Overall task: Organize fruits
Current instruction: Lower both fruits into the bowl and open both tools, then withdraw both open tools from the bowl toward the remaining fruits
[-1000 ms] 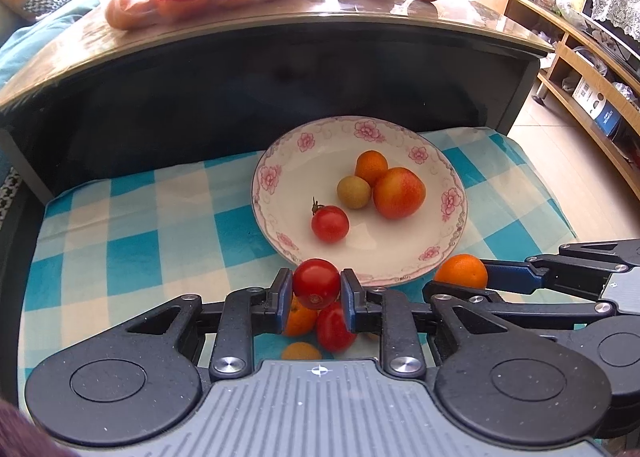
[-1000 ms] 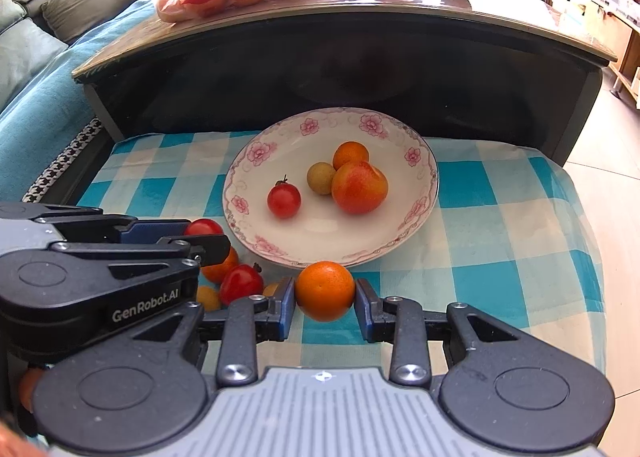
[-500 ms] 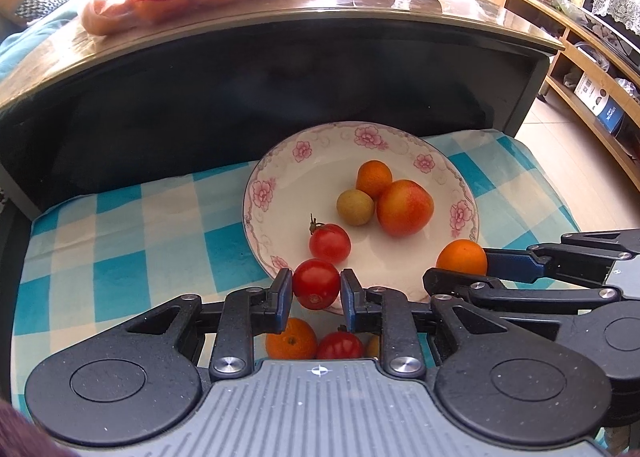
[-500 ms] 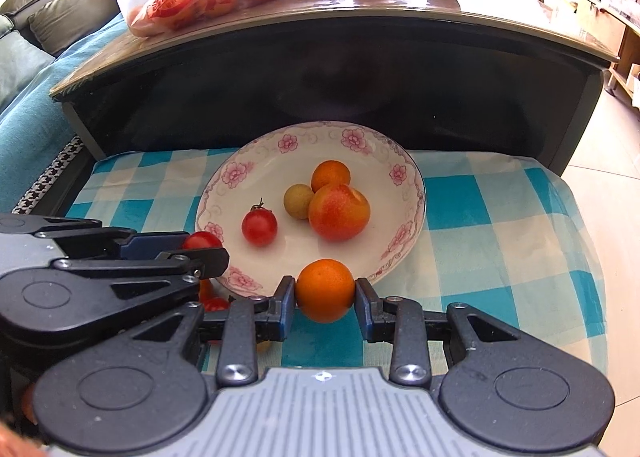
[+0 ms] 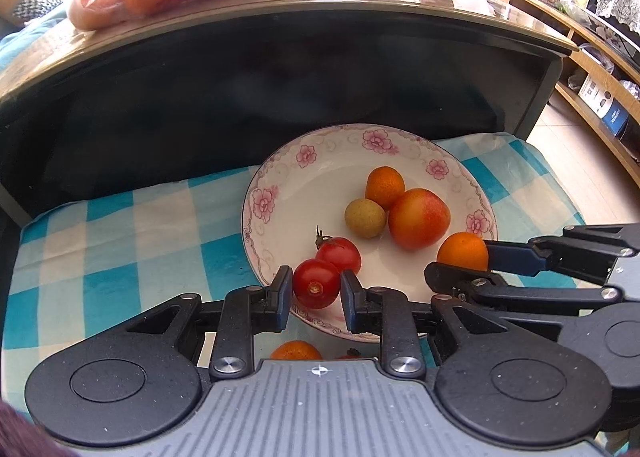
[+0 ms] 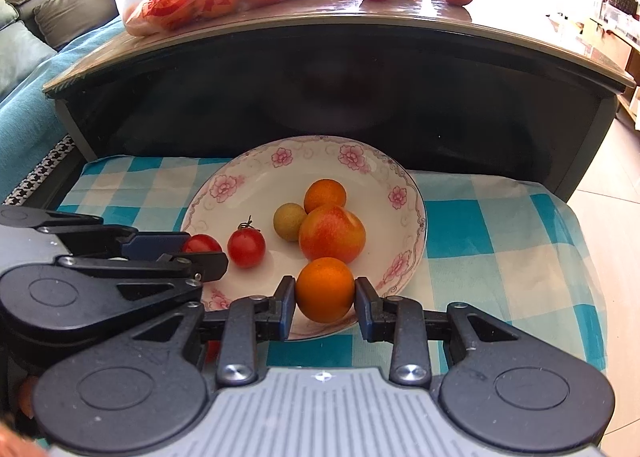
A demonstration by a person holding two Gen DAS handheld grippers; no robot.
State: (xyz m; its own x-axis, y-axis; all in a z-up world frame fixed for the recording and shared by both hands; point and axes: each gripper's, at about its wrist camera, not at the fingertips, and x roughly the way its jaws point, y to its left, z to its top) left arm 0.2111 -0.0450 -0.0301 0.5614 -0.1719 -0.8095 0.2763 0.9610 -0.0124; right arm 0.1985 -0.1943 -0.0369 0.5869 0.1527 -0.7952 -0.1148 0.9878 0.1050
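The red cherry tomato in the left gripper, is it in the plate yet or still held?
Still held: the red cherry tomato sits clamped in the left gripper over the floral plate's near rim.

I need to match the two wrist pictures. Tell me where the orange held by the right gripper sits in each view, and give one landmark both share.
Left wrist view: the orange is at the right, gripped side-on over the plate's near right rim.
Right wrist view: the orange is at lower centre, clamped in the right gripper.
Shared landmark: the big red-yellow fruit on the floral plate.
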